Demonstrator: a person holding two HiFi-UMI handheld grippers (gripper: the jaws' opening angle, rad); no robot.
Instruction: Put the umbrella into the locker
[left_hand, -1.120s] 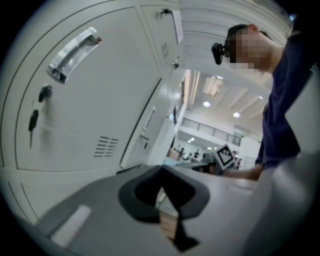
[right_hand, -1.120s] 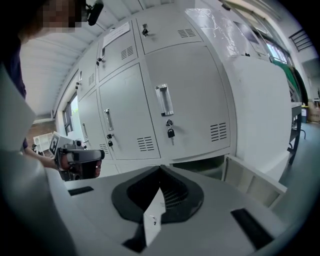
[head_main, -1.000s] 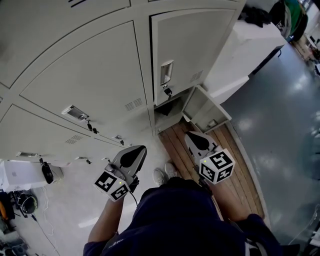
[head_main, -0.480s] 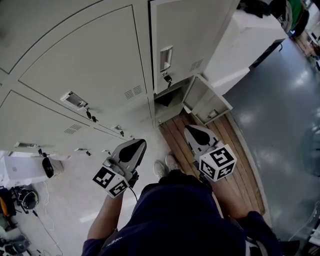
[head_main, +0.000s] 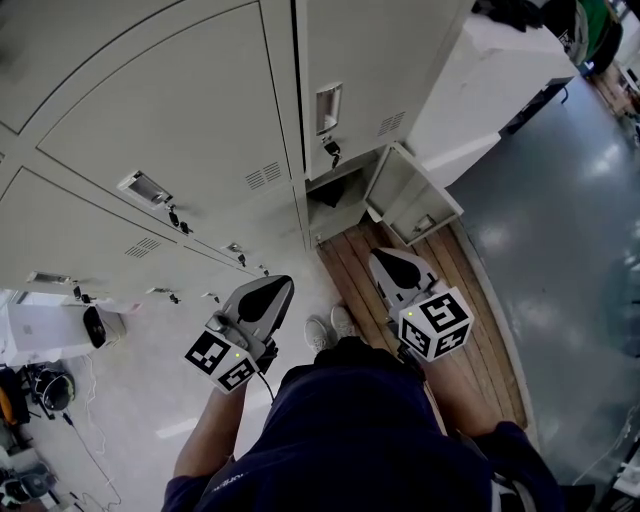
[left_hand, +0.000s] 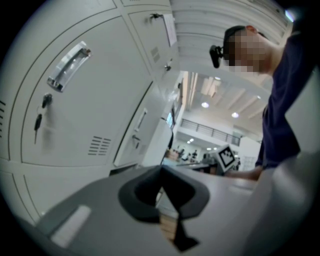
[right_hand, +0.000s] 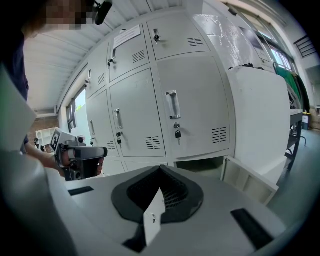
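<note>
A bottom locker (head_main: 335, 195) stands open, its door (head_main: 412, 198) swung out to the right. Something dark lies inside; I cannot tell what it is, and no umbrella shows clearly in any view. My left gripper (head_main: 280, 285) hovers in front of the shut lockers to the left of the opening, jaws shut and empty (left_hand: 161, 170). My right gripper (head_main: 378, 258) points at the open locker (right_hand: 197, 164) and its door (right_hand: 248, 176) from a short way back. Its jaws (right_hand: 160, 170) are shut with nothing between them.
A wooden platform (head_main: 440, 300) runs along the floor under my right gripper. A white cabinet (head_main: 490, 90) stands right of the lockers, beside grey floor (head_main: 560, 230). Helmets and cables (head_main: 50, 385) lie at the far left. Keys (head_main: 330, 150) hang in the locks.
The lockers have slid upward in the head view as the camera shifted. Both grippers hold nearly the same spots, the left edging slightly; both stay shut.
</note>
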